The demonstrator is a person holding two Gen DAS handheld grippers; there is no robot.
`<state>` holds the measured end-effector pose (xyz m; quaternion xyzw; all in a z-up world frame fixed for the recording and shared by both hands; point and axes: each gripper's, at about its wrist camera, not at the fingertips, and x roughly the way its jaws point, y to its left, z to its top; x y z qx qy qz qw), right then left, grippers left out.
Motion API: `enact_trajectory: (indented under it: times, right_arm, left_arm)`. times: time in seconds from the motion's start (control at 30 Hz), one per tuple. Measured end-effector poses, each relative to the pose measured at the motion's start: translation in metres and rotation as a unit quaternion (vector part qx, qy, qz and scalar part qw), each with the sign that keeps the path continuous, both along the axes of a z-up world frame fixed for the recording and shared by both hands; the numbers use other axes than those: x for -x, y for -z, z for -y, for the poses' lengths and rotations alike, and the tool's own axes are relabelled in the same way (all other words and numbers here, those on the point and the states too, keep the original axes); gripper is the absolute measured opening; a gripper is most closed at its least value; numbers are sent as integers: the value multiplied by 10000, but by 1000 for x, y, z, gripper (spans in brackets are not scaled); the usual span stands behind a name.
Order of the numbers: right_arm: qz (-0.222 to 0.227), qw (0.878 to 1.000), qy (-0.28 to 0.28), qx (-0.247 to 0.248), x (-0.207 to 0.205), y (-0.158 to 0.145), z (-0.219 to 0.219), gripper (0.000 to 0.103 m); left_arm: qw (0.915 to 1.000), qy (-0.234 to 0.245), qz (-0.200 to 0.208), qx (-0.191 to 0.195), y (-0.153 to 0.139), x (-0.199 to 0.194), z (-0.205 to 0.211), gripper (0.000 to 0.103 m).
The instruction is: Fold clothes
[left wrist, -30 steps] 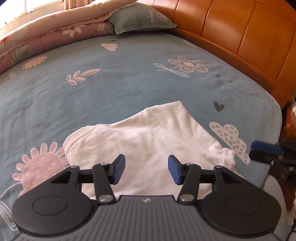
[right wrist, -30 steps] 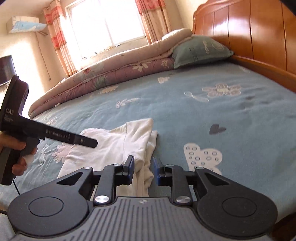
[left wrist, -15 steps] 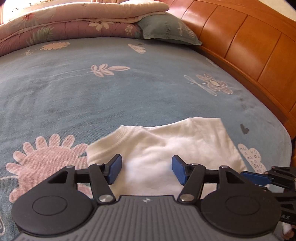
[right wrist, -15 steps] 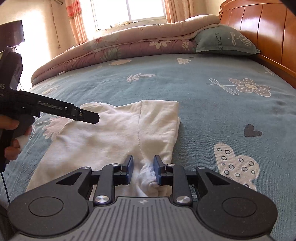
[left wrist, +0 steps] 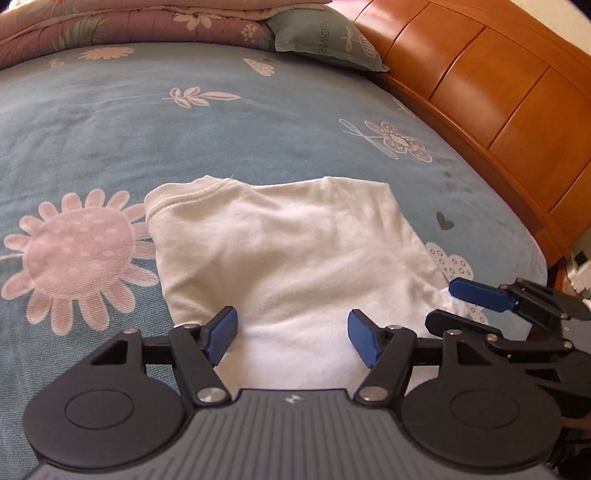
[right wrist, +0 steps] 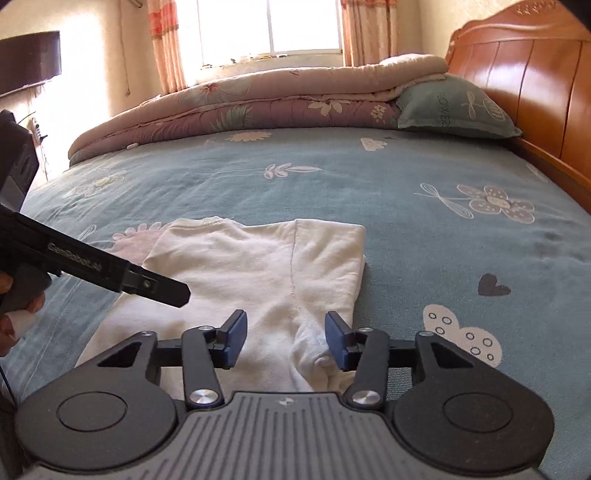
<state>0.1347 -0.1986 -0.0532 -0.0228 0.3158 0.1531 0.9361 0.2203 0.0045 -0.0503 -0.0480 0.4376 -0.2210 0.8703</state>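
Strong daylight poured through the window (right wrist: pixel 269 27), which was blown out to near white, and the curtains (right wrist: pixel 168 44) beside it glowed. The wooden headboard (left wrist: pixel 491 96) carried soft sheen along its panels. The white shirt (left wrist: pixel 288 258) was overexposed in places, its folds washed out. Shadows on the bedsheet (right wrist: pixel 369 192) were faint and soft. Both fisheye views bent straight edges near the borders, with dark corners; the focus was slightly soft throughout.
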Motion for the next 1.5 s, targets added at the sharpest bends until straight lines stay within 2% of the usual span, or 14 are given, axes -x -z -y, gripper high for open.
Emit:
enact_trajectory:
  times: [0.1,0.2,0.23,0.27,0.37,0.47,0.5,0.57,0.67,0.93,1.0,1.23,1.43,1.5]
  right_arm:
    - [-119,9999,30,117,4,6,5,57]
    - [-97,9996,35,-256,13,-9,14,57]
    - [-66,9995,-52,-315,16,-13,14,57]
    - [-46,9993,-161,-328,19,-16,12,59]
    - [-213,9984,-443,-278,25,-9,1,68]
    - [-660,9970,-346,-216,25,9,-2,70]
    - [-669,9970,-321,-229,29,9,1,70]
    - [-545,9974,-355,-297,39,3,6,71]
    - [-355,9977,-414,-415,54,-6,14,88]
    - [-588,9953,-451,-628,52,-3,16,91]
    - [-492,9953,-512,-654,45,-9,16,103]
    - [-109,9938,-768,-795,5,-30,1,103]
    - [-647,9945,-561,-600,-26,9,-3,103]
    - [-473,9953,-600,-588,-21,14,-1,103]
  left_arm:
    - [9996,-98,-21,-246,-21,-1,7,66]
    - [9998,-42,138,-118,-47,10,7,68]
    - [10000,-44,86,-2,-50,15,7,72]
    - [9999,-74,-9,116,-50,19,6,76]
    - [9984,-179,-376,393,-39,33,5,78]
    - [9940,-390,-945,380,-13,40,2,77]
    - [9932,-431,-1013,381,-10,43,1,77]
    - [9942,-455,-888,390,-17,51,0,77]
    - [9966,-376,-629,372,-32,58,2,78]
    - [9980,-450,-416,166,-39,59,5,78]
    - [9976,-558,-378,169,-41,57,0,78]
    - [9965,-799,-216,72,-50,42,-13,78]
    - [9975,-681,-93,157,-48,14,-12,79]
    - [9979,-615,-68,205,-43,1,-10,80]
